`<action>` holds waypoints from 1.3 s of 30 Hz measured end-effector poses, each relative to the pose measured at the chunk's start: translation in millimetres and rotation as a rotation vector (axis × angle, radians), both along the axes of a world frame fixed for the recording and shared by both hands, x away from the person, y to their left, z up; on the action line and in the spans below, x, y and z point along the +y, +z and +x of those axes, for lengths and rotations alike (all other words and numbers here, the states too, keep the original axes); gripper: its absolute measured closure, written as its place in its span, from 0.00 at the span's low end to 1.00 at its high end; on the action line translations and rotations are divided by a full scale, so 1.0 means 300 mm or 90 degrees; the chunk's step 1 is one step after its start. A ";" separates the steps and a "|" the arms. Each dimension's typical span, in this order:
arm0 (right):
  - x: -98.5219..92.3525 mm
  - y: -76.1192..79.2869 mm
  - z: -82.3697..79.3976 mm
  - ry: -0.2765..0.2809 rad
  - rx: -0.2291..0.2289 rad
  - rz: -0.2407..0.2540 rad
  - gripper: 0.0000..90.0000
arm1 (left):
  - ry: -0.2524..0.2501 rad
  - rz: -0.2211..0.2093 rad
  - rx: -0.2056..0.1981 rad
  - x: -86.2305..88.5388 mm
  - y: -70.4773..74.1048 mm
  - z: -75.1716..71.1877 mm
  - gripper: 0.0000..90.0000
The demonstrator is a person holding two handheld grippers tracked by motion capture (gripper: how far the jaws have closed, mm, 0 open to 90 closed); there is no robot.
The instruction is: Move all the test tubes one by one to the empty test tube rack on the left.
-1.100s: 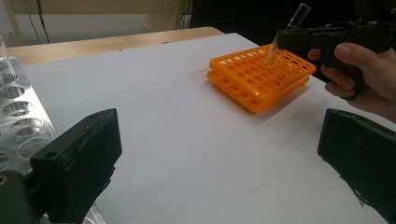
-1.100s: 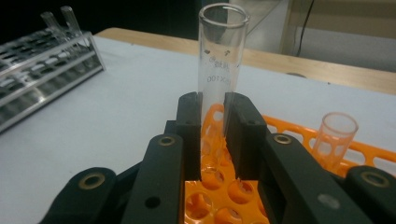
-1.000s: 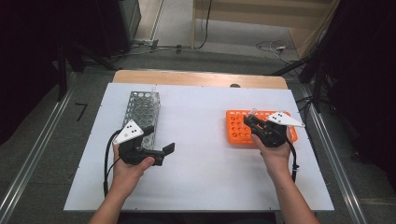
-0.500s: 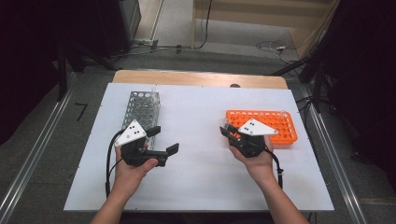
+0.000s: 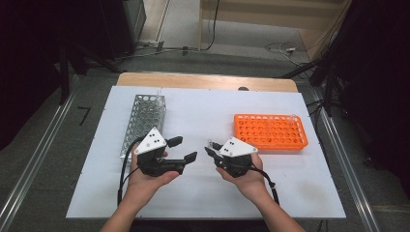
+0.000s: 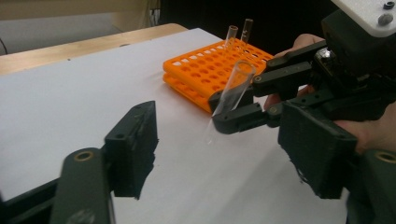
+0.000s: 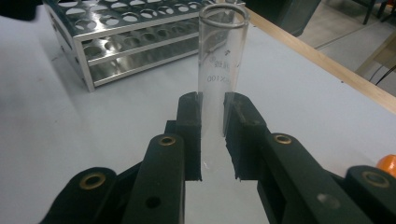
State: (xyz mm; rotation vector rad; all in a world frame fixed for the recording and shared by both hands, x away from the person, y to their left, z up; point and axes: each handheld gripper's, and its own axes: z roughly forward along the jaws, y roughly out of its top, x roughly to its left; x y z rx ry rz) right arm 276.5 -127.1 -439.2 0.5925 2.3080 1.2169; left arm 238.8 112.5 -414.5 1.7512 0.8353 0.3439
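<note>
Carried away from the orange rack [image 5: 270, 131] at two o'clock to tabletop centre, the glass tube [image 7: 219, 70] sits pinched in the right gripper [image 5: 211, 147], while the left gripper [image 5: 183, 149], jaws spread but just narrowing on nothing, looks readied for a handover.

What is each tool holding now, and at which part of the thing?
The right tool holds a glass tube by its lower part, open end up. The left tool holds nothing; its jaws have just been closing, with nothing between them.
</note>
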 end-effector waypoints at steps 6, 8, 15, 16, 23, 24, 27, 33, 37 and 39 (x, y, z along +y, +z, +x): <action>0.037 -0.007 -0.028 0.010 -0.009 -0.024 0.83 | -0.011 0.017 -0.004 -0.046 -0.006 -0.009 0.49; 0.047 -0.007 -0.035 0.016 -0.015 -0.031 0.82 | -0.013 0.022 -0.004 -0.053 -0.007 -0.010 0.55; 0.075 -0.002 -0.061 0.035 -0.018 -0.037 0.82 | -0.002 0.036 -0.013 -0.073 -0.010 -0.016 0.67; 0.078 -0.001 -0.065 0.038 -0.018 -0.038 0.82 | 0.000 0.039 -0.012 -0.077 -0.011 -0.016 0.68; 0.095 0.003 -0.083 0.051 -0.028 -0.048 0.82 | 0.009 0.059 -0.018 -0.087 -0.015 -0.019 0.77; 0.095 0.004 -0.083 0.054 -0.028 -0.049 0.82 | 0.010 0.061 -0.019 -0.088 -0.016 -0.019 0.78; 0.096 0.003 -0.083 0.051 -0.024 -0.047 0.82 | 0.013 0.066 -0.023 -0.093 -0.017 -0.021 0.81; 0.096 0.003 -0.080 0.054 -0.020 -0.045 0.82 | 0.021 0.074 -0.031 -0.093 -0.016 -0.023 0.84; 0.096 0.003 -0.081 0.054 -0.017 -0.042 0.82 | 0.022 0.075 -0.033 -0.092 -0.016 -0.023 0.84; 0.095 0.002 -0.080 0.052 -0.013 -0.038 0.82 | 0.022 0.074 -0.033 -0.091 -0.016 -0.023 0.84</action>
